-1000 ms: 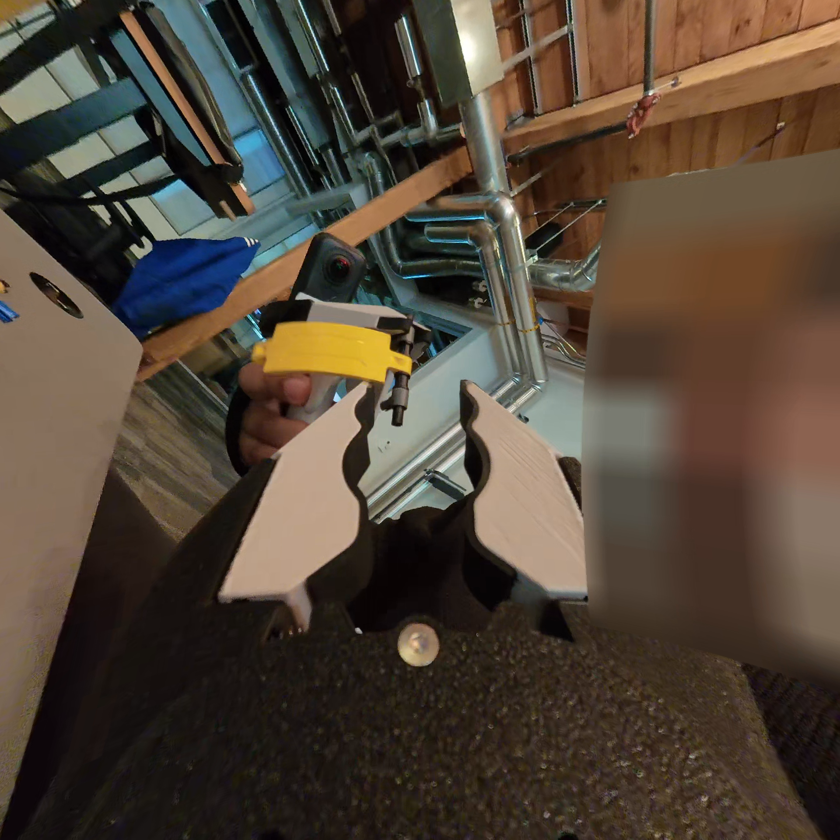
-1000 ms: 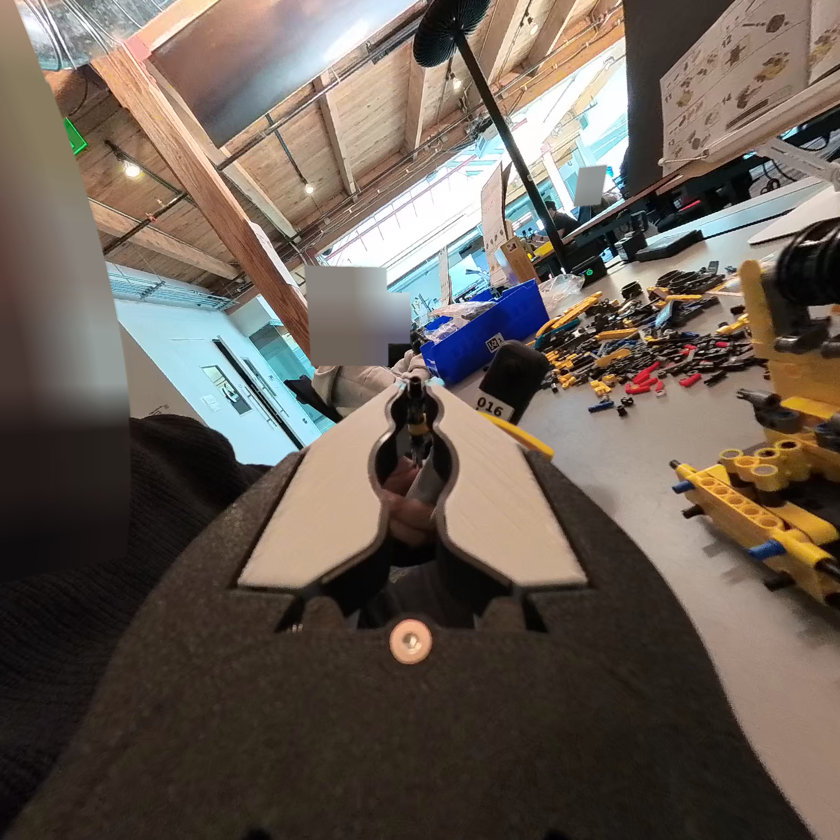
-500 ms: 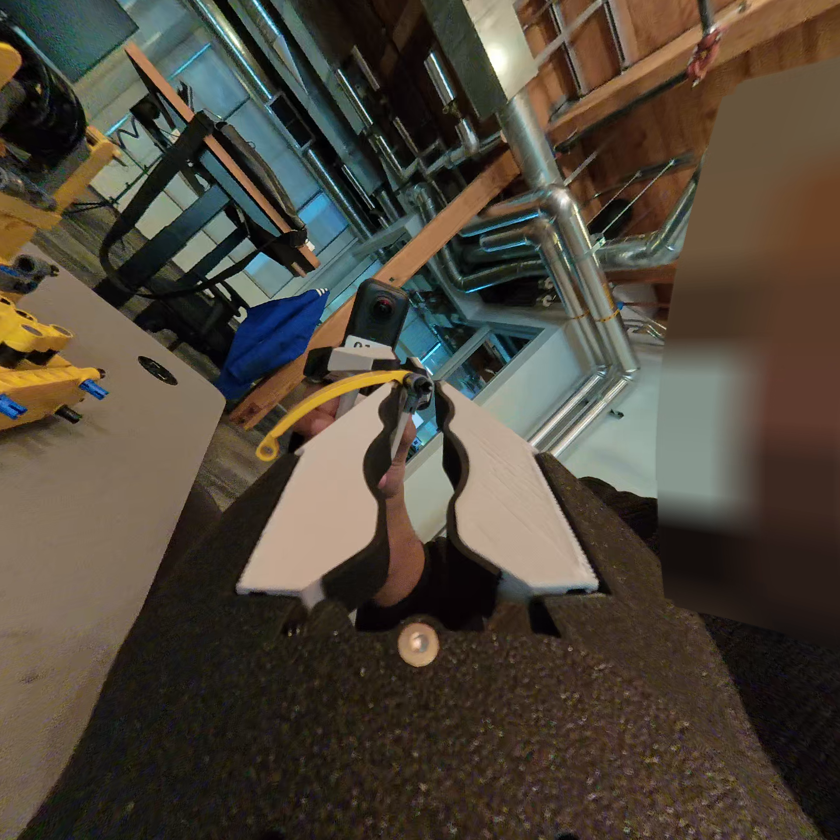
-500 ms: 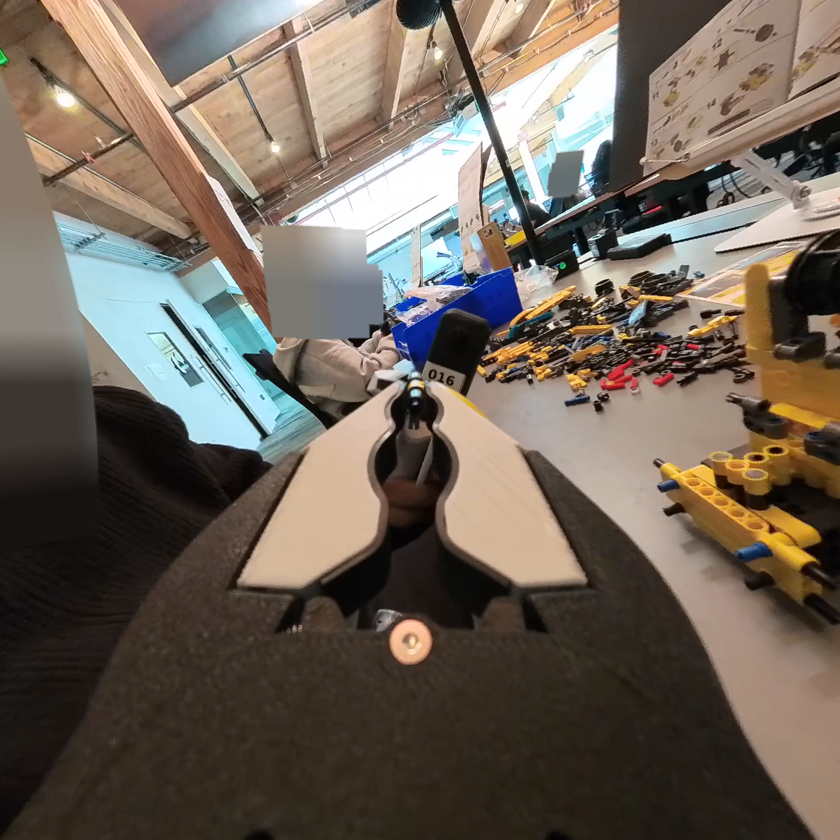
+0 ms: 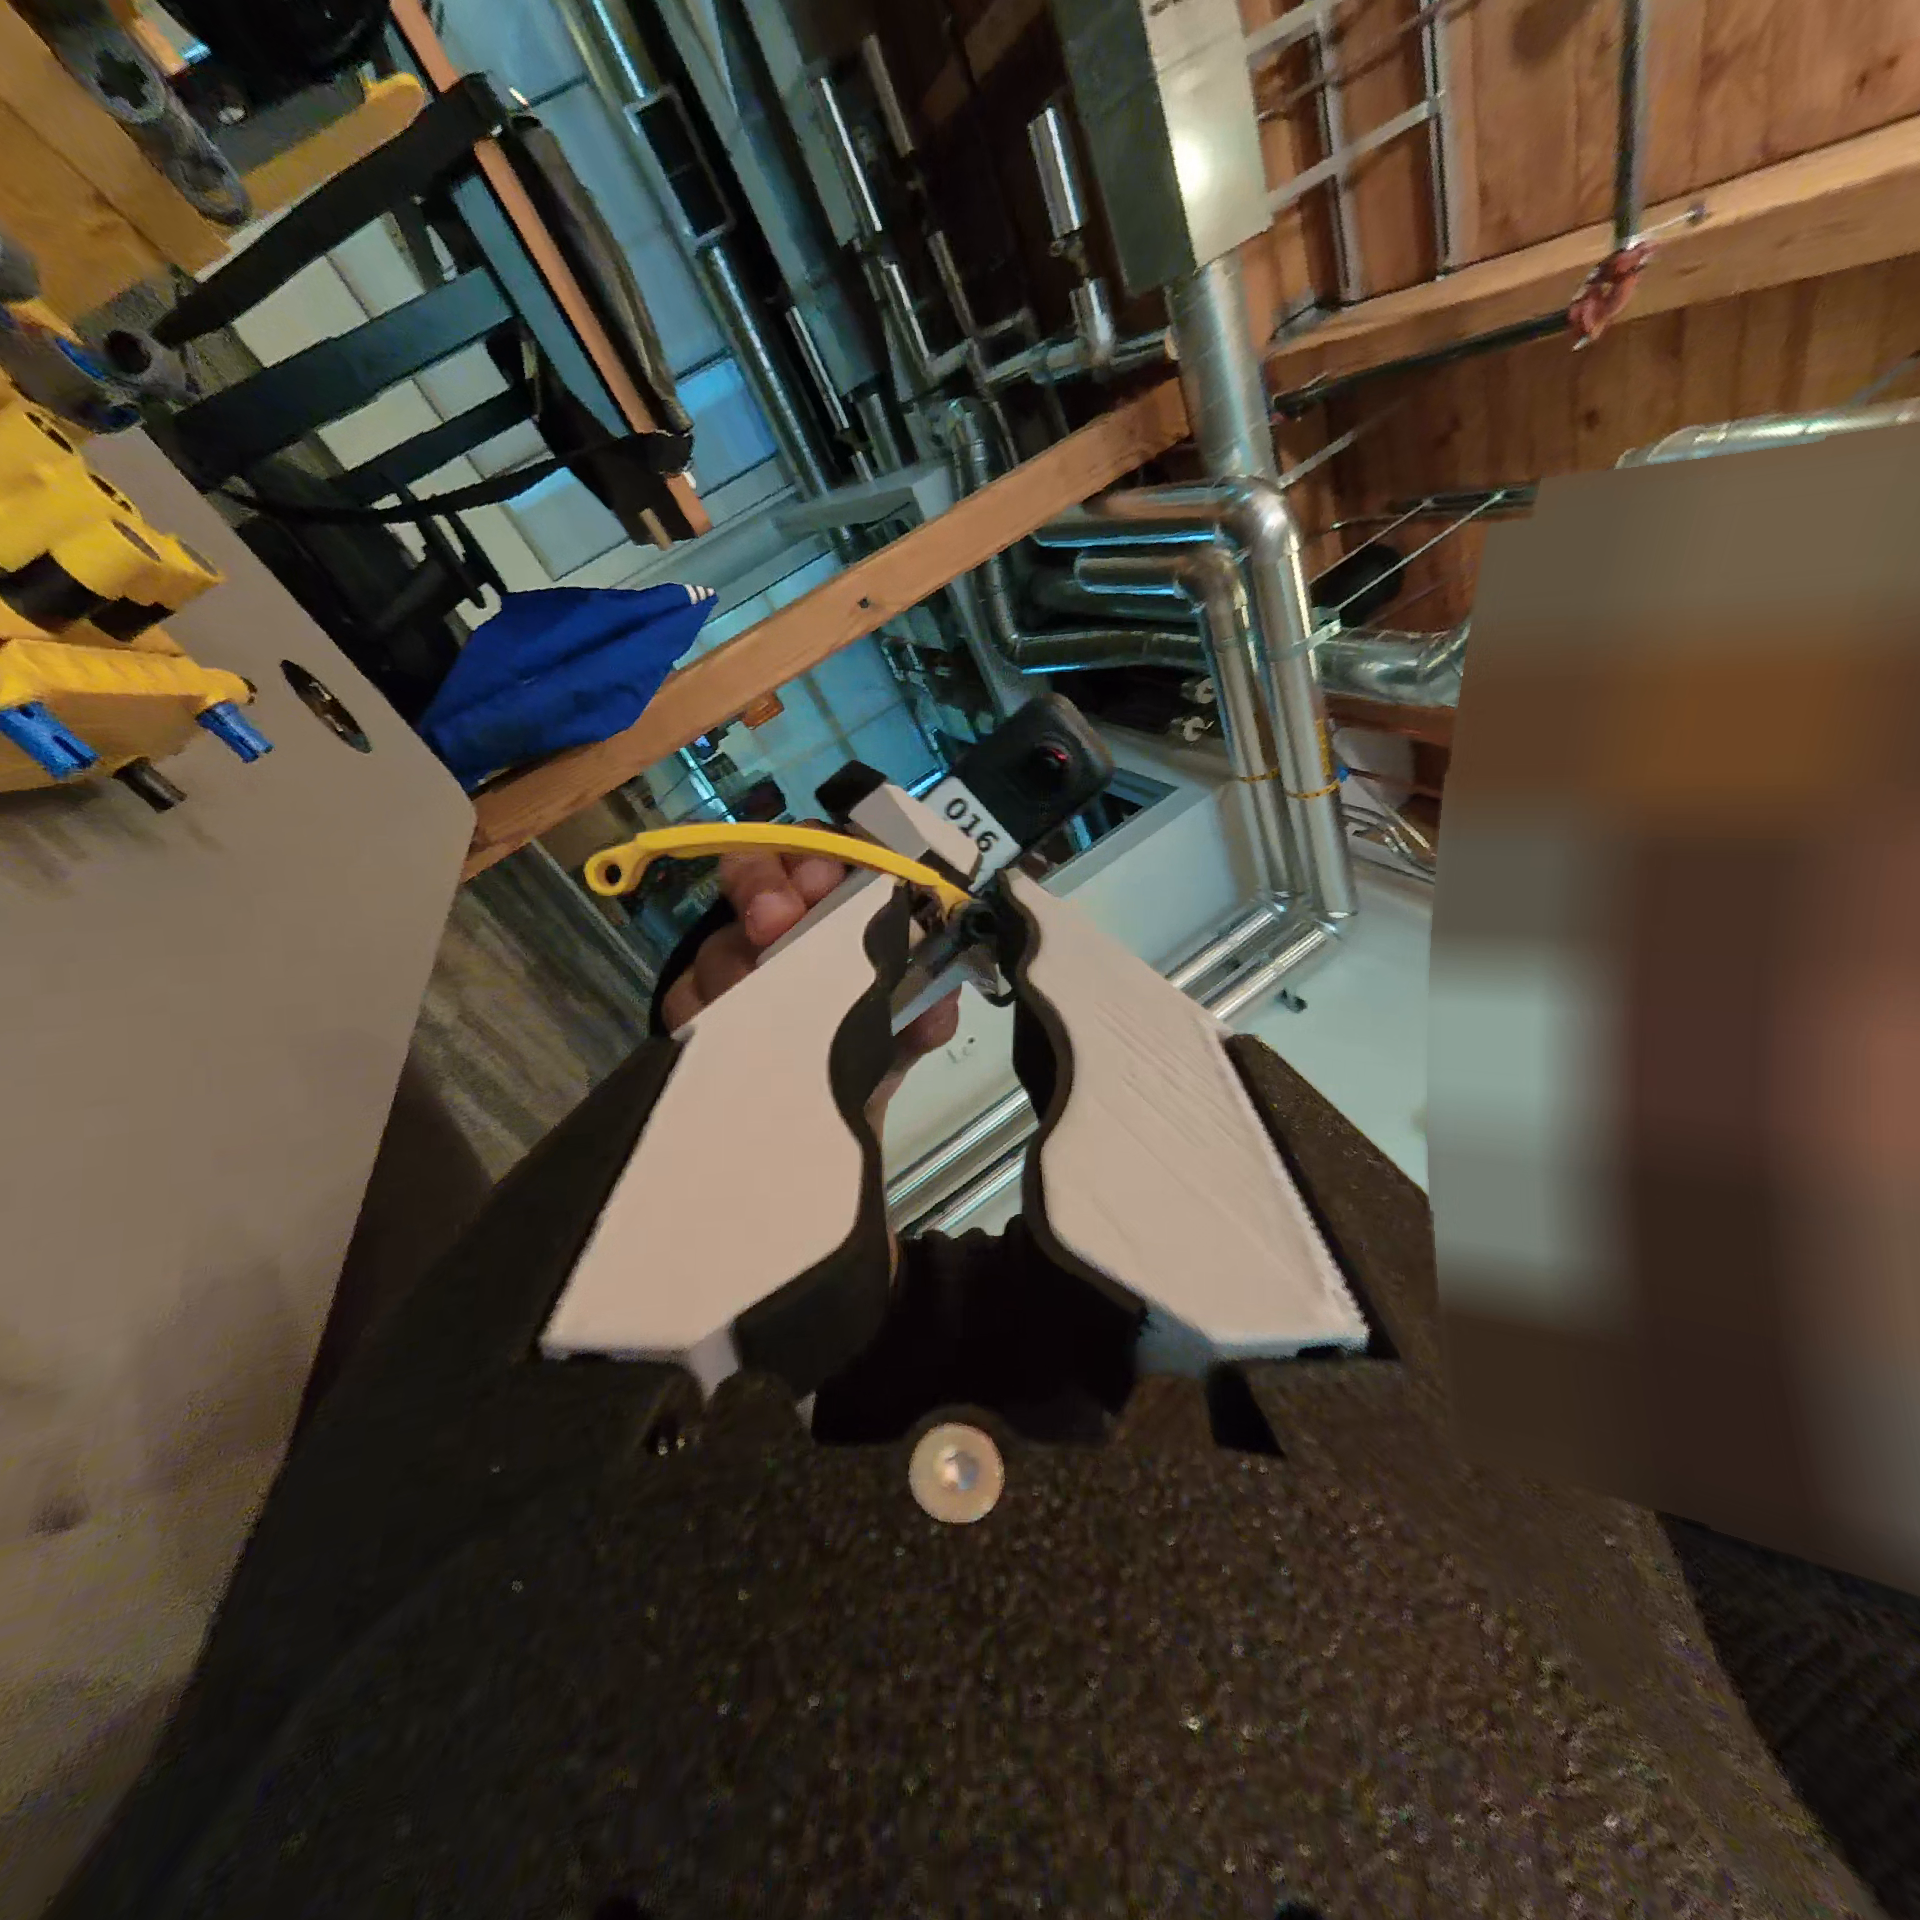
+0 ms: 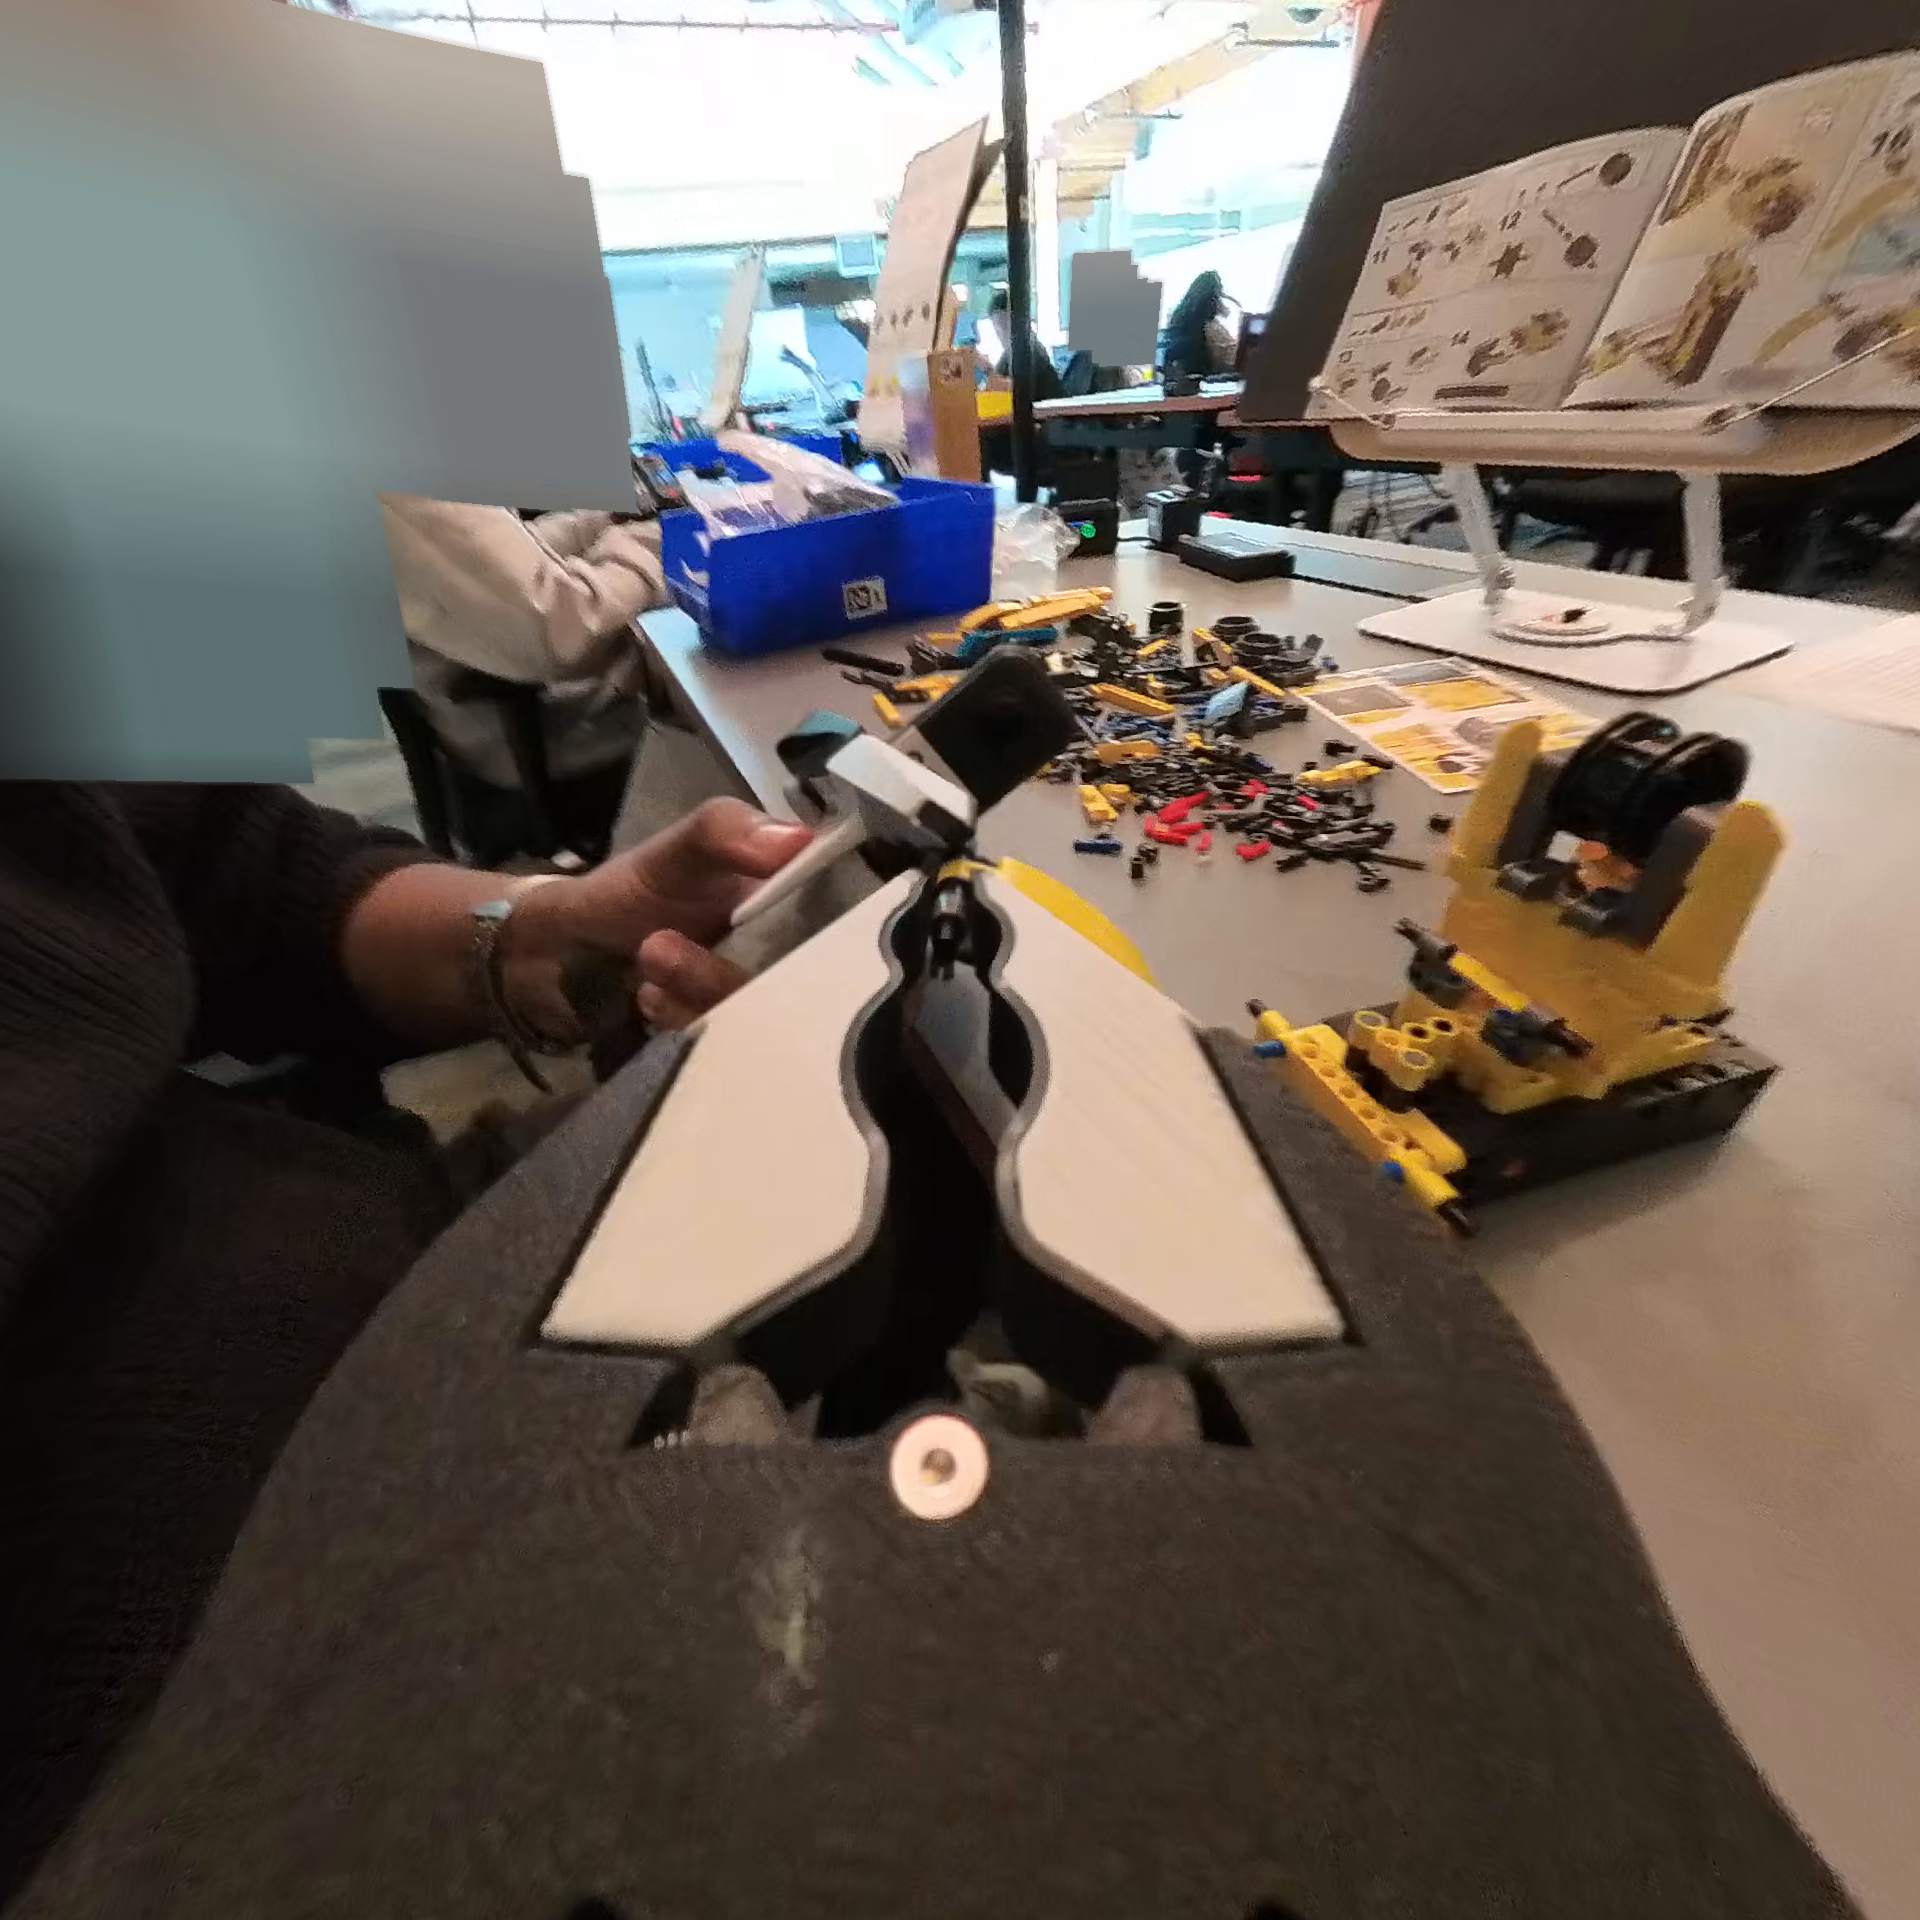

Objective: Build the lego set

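My left gripper (image 5: 971, 914) and right gripper (image 6: 948, 894) face each other, tip to tip, just off the table's near edge. Both close on one small assembly: a thin curved yellow part (image 5: 748, 840) with a black pin piece (image 5: 961, 940) at its end. In the left wrist view the tips pinch the black pin, and the yellow part arcs away to the left. In the right wrist view the pin stands between the shut tips and the yellow part (image 6: 1081, 920) curves off to the right. A hand (image 6: 644, 914) holds the left gripper's handle.
A half-built yellow and black model (image 6: 1538, 987) stands on the grey table (image 6: 1610, 1455) to the right. Behind it lie a pile of loose pieces (image 6: 1195, 769), a blue bin (image 6: 831, 571), a leaflet (image 6: 1434, 707) and an open booklet on a stand (image 6: 1621, 239). A person (image 6: 520, 592) sits at the far end. The grippers are tip to tip, or close to it.
My left gripper went from open to closed on the black pin. The right gripper stayed shut on the part. Both views tilted, and the right one now looks lower, across the table.
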The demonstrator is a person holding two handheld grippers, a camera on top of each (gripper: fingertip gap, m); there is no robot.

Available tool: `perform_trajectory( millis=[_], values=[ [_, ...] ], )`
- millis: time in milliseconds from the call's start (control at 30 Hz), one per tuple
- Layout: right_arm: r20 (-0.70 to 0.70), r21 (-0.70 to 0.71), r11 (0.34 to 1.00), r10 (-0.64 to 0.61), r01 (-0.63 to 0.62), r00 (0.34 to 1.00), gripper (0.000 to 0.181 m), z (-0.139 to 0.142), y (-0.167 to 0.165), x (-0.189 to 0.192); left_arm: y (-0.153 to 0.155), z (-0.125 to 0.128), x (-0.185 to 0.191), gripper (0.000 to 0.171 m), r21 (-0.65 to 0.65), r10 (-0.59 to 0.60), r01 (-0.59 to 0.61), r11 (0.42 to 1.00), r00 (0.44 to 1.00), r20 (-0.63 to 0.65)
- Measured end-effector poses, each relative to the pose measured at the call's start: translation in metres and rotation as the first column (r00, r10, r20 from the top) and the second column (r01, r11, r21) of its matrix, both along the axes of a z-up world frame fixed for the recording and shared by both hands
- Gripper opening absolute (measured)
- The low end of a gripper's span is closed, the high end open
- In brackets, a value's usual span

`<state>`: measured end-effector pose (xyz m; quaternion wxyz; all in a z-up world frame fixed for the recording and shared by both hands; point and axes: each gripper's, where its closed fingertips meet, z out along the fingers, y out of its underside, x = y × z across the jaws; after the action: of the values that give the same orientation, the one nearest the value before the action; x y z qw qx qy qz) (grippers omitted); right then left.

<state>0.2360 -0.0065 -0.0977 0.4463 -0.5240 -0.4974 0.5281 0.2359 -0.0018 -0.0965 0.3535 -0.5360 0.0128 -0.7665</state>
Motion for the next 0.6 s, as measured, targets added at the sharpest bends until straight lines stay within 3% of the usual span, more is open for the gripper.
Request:
perform_trajectory(
  millis=[133,167,367,500,600],
  values=[
    [0.039,0.070,0.997,-0.025,0.022,0.999,0.006,-0.005,0.001,0.004,0.002,-0.005,0.004,0.011,0.035,0.027,-0.025,0.999,0.998,-0.060],
    [0.038,0.057,0.998,-0.016,0.013,0.999,0.000,-0.005,0.000,0.005,0.002,-0.006,0.005,0.007,0.046,0.041,-0.038,0.998,0.996,-0.074],
    [0.009,-0.076,0.997,-0.007,0.007,1.000,0.005,-0.006,0.009,0.007,0.008,-0.005,-0.006,0.006,0.099,0.122,-0.112,0.989,0.987,-0.105],
    [-0.013,-0.291,0.957,-0.016,0.012,1.000,0.025,-0.013,0.023,0.006,0.008,-0.004,-0.008,0.006,0.139,0.151,-0.132,0.981,0.979,-0.134],
    [-0.116,-0.495,0.860,0.071,-0.120,0.991,0.029,-0.010,0.021,0.005,0.010,-0.007,-0.006,0.006,0.147,0.155,-0.132,0.980,0.975,-0.159]
  ],
)
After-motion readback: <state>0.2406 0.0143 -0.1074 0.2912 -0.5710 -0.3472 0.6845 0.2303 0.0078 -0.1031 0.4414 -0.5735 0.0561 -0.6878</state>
